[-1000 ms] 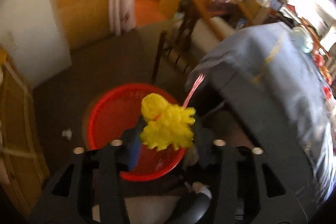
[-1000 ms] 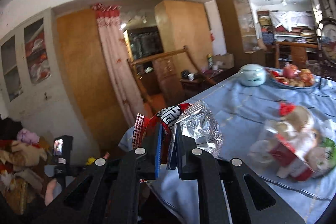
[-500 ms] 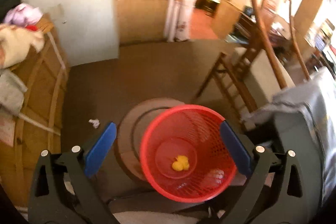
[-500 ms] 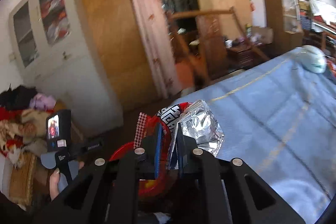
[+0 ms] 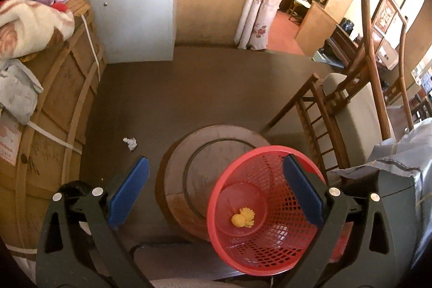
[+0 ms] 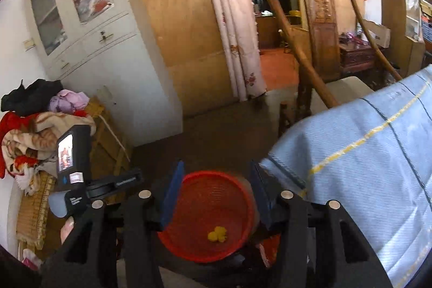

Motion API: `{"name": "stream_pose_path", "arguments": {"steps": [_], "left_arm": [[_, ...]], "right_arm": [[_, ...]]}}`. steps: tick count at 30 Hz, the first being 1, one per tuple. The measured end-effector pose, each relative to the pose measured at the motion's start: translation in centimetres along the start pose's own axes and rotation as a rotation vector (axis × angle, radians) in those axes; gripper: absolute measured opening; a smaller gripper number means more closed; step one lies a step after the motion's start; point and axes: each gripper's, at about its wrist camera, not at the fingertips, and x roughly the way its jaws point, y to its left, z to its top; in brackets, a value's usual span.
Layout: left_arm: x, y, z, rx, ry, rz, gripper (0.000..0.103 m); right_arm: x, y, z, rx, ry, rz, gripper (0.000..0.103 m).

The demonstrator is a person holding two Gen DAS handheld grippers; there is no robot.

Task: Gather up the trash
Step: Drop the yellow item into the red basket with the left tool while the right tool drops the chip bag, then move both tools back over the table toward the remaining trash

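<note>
Both tongs spread apart and empty above the red basket.

The left tongs are released wide, blue pads far apart, gripping nothing; the right pad overlaps the red basket rim in view, though whether it touches cannot be told. The right tongs are also released, less widely, with nothing between the pads, hanging over the same red basket. The basket's near rim is cut off by the tong frames in the right view. At its bottom lies a yellow crumpled scrap, seen also from the right. The basket stands beside a round wooden stool, near the cloth-covered counter. A white paper scrap lies on the floor to the far left.
</note>
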Motion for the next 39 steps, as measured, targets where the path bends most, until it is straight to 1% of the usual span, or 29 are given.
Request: {"name": "stream_pose_path", "arguments": {"steps": [3,6,9,15,18,21,26,30,34,39], "left_arm": [[0.0,-0.5,-0.3,0.019,0.005,-0.004,0.095],[-0.2,-0.9,-0.6,0.03,0.001,-0.012,0.095],[-0.6,-1.5,-0.9,0.041,-0.003,-0.02,0.095],[-0.8,-2.9,-1.6,0.099,-0.022,-0.006,0.095],[-0.9,-3.6,-2.0,0.124,-0.018,-0.02,0.095],[-1.5,-3.9,-2.1,0.136,-0.03,-0.028,0.095],[-2.4,-4.8,-2.6,0.166,-0.044,-0.053,0.095],[-3.2,-5.5,-2.9,0.193,-0.055,-0.068,0.095],[-4.6,-6.6,-3.6,0.235,-0.097,-0.081,0.095],[-6.2,-9.0,-4.6,0.315,-0.127,-0.108,0.095]], "right_arm": [[-0.7,-1.5,-0.3,0.024,-0.011,-0.032,0.049],[-2.4,-2.6,-0.6,0.042,-0.045,-0.054,0.05],[-3.8,-3.7,-1.2,0.054,-0.072,-0.082,0.058],[-4.5,-6.2,-2.4,0.119,-0.063,-0.11,0.059],[-6.1,-6.8,-2.4,0.134,-0.101,-0.117,0.059],[-7.4,-6.6,-2.2,0.129,-0.135,-0.129,0.061],[-9.2,-6.6,-2.6,0.123,-0.17,-0.153,0.066],[-11.2,-6.7,-3.0,0.132,-0.215,-0.177,0.071],[-13.7,-7.4,-3.5,0.146,-0.265,-0.217,0.074],[-18.1,-9.5,-5.1,0.183,-0.342,-0.3,0.077]]}}
